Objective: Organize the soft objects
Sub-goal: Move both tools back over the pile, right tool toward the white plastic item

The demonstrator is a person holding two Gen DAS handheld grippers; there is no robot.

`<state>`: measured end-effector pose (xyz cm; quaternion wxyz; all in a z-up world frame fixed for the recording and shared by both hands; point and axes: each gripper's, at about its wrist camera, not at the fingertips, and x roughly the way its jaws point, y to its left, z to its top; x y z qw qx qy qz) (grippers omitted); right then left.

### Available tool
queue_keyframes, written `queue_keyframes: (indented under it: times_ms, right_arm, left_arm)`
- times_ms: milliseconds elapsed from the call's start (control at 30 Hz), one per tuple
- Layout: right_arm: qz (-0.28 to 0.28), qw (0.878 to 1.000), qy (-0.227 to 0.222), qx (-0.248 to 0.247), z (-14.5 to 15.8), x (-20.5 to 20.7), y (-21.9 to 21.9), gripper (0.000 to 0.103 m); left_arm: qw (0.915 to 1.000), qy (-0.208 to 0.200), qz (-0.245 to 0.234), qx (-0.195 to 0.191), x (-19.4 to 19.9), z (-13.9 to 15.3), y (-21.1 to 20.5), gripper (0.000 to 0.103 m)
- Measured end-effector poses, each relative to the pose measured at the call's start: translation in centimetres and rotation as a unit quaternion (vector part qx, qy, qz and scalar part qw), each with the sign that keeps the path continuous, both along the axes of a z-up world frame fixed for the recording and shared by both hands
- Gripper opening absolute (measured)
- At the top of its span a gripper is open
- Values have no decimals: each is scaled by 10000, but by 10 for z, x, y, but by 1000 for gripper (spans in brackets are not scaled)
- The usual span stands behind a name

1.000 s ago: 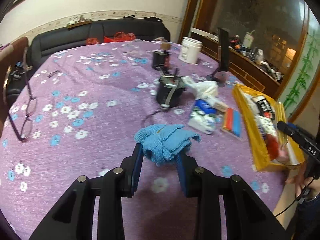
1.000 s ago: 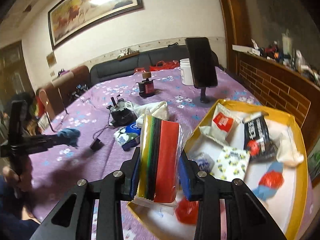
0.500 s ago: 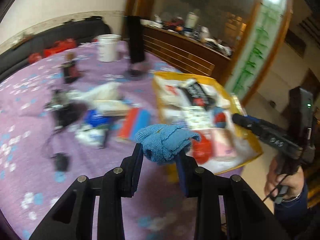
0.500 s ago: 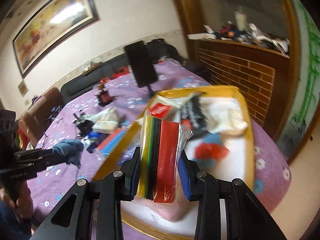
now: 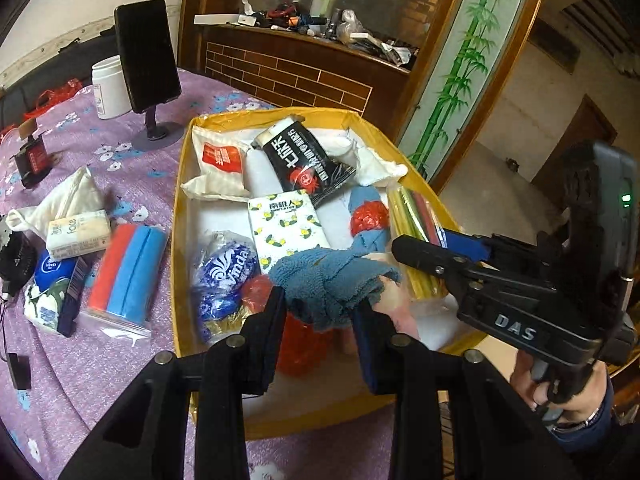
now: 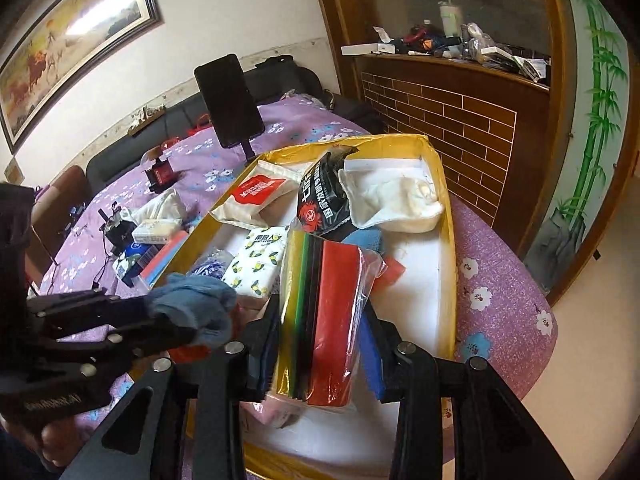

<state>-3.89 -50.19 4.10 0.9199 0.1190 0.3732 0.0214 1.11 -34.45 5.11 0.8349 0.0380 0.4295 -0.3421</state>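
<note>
Left gripper [image 5: 320, 300] is clamped on a bunched-up blue towel [image 5: 334, 280], held over the near end of the yellow box [image 5: 178, 200]. Right gripper [image 6: 320, 332] is squeezing a bagged multicolor sponge pack [image 6: 324, 312] upright between its fingers, box straight ahead underneath.

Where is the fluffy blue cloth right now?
The blue cloth is pinched in the left gripper, hanging over the near end of the yellow box, beside the blue Vinda tissue pack.
</note>
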Motion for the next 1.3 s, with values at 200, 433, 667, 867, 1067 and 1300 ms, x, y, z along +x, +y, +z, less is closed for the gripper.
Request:
queue_keyframes:
  times_ms: [200, 433, 667, 867, 1067, 1300]
  right_arm:
    - [-173, 9992, -369, 18, 14, -8, -4, 73]
    - [-753, 9901, -1133, 343, 20, -3, -15, 73]
    - [-1155, 9881, -1014, -58, 15, 15, -38, 73]
    - [-307, 9936, -1070, 184, 39, 3, -5, 76]
    - [1119, 9911, -552, 458, 58, 31, 77, 86]
    - [1470, 9872, 540, 309, 51, 140, 165, 67]
  left_arm:
    - [9998, -156, 143, -63, -2, 5, 9, 71]
    - [9988, -219, 423, -131, 1, 9, 32, 71]
    - [9963, -358, 751, -202, -6, 26, 90, 73]
    - [9915, -306, 1261, 58, -2, 14, 154, 74]
    - [9738, -248, 2254, 198, 20, -2, 219, 74]
    - [9540, -15, 2990, -213, 35, -13, 262, 74]
